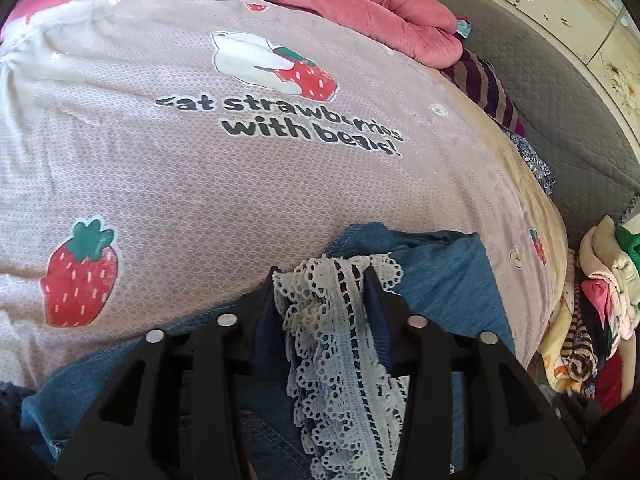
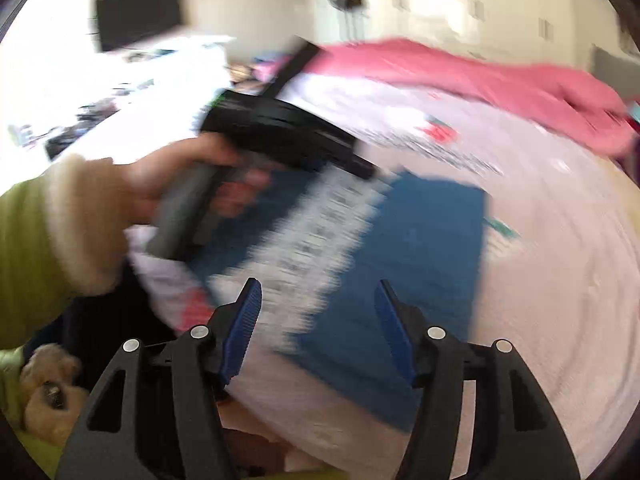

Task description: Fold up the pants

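Note:
Blue denim pants [image 1: 440,276] with a white lace trim [image 1: 340,320] lie on the bed. My left gripper [image 1: 324,276] is shut on the lace-trimmed edge of the pants, with fabric bunched between its fingers. In the blurred right wrist view the pants [image 2: 420,248] spread over the bed with the lace band [image 2: 320,232] running across them. My right gripper [image 2: 318,292] is open and empty just above the pants' near edge. The left gripper [image 2: 360,168] and the hand holding it show at upper left of that view.
The bed carries a pale strawberry-print sheet [image 1: 180,168] and a pink quilt [image 1: 360,4] at its far side. A striped cloth [image 1: 488,92] and a heap of clothes [image 1: 600,288] lie to the right. A dark grey mat [image 1: 560,100] covers the floor beyond.

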`<state>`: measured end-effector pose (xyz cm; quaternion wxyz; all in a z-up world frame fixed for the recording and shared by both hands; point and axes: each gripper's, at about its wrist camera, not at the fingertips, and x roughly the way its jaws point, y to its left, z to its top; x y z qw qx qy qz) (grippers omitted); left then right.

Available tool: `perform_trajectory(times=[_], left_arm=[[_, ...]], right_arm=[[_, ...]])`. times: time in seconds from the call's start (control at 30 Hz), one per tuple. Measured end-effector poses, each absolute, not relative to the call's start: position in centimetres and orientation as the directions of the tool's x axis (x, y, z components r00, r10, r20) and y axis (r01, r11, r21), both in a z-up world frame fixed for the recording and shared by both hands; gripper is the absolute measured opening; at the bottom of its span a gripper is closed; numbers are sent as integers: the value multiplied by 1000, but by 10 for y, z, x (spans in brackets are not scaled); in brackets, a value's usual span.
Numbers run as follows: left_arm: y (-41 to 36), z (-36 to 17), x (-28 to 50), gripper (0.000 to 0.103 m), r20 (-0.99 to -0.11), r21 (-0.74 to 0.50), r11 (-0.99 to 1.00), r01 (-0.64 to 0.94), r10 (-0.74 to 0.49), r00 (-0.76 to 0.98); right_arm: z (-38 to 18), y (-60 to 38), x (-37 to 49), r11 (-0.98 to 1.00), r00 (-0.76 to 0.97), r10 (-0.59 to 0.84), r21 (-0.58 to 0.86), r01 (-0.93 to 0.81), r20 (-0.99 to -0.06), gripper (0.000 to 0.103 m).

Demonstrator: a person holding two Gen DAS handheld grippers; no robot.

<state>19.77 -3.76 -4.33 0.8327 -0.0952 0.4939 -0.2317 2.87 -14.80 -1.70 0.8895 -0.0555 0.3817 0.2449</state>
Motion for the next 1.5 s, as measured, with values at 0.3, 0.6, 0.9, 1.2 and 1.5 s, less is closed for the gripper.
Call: perform_trajectory(times=[0.3, 0.6, 0.9, 1.2, 1.5], left_arm=[[-23, -19, 187, 51, -754, -371, 889, 270, -457, 471], [-5, 6, 167, 66, -727, -388, 892, 231, -450, 518], [16, 27, 131, 81, -712, -363, 907, 213, -418, 565], [36, 53, 98, 91, -672, -339, 920, 197, -384, 633], [71, 62, 70, 93, -666, -292, 950, 112, -286, 688]], right_arm=[[-57, -132, 44, 898, 527, 262, 4, -440, -808, 60], [-59, -123, 47, 903, 526, 230, -22, -429, -818, 60], [-40, -126, 42, 915, 536, 240, 5, -403, -810, 67], [-9, -127, 28, 909, 608, 258, -24, -416, -751, 82], [16, -120, 27, 898, 643, 303, -15, -440, -703, 92]])
